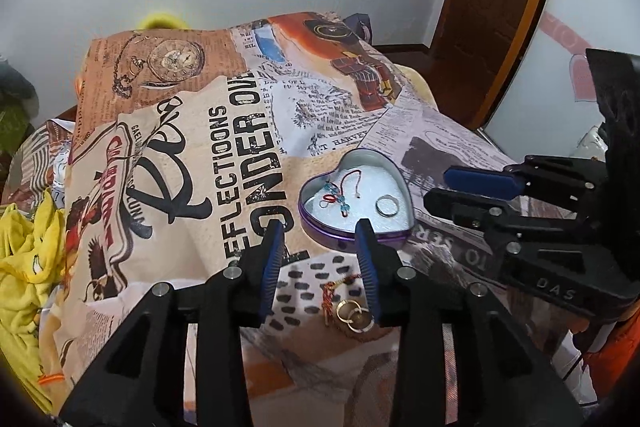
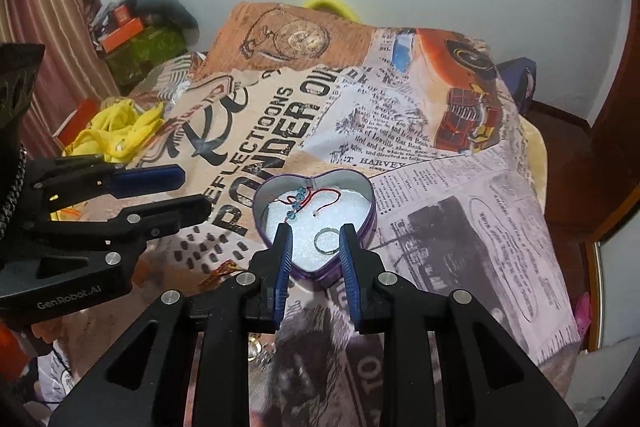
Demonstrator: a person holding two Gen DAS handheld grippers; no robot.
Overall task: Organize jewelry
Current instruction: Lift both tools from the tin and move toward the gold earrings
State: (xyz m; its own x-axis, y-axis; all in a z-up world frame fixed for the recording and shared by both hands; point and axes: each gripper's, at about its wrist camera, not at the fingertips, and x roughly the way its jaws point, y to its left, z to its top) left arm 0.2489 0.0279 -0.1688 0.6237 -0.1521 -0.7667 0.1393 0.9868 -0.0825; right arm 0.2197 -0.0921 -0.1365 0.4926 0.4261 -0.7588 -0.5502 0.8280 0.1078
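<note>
A purple heart-shaped tin (image 1: 394, 241) (image 2: 370, 215) lies open on the printed blanket. Inside it are a red cord bracelet with blue beads (image 1: 338, 197) (image 2: 298, 203) and a silver ring (image 1: 387, 206) (image 2: 326, 242). A red and gold cord (image 1: 329, 294) (image 2: 222, 271) with gold rings (image 1: 354, 315) lies on the blanket in front of the tin. My left gripper (image 1: 320, 231) (image 2: 196, 189) is open and empty, above the loose rings. My right gripper (image 2: 316, 233) (image 1: 436, 187) is open and empty, hovering over the tin's near edge.
The printed blanket (image 1: 224, 147) (image 2: 440, 187) covers a raised surface that drops off on the right. Yellow cloth (image 1: 28, 251) (image 2: 116, 131) lies at the left. A wooden door (image 1: 496, 7) stands at the back right. Boxes and clutter (image 2: 136, 35) sit at the back left.
</note>
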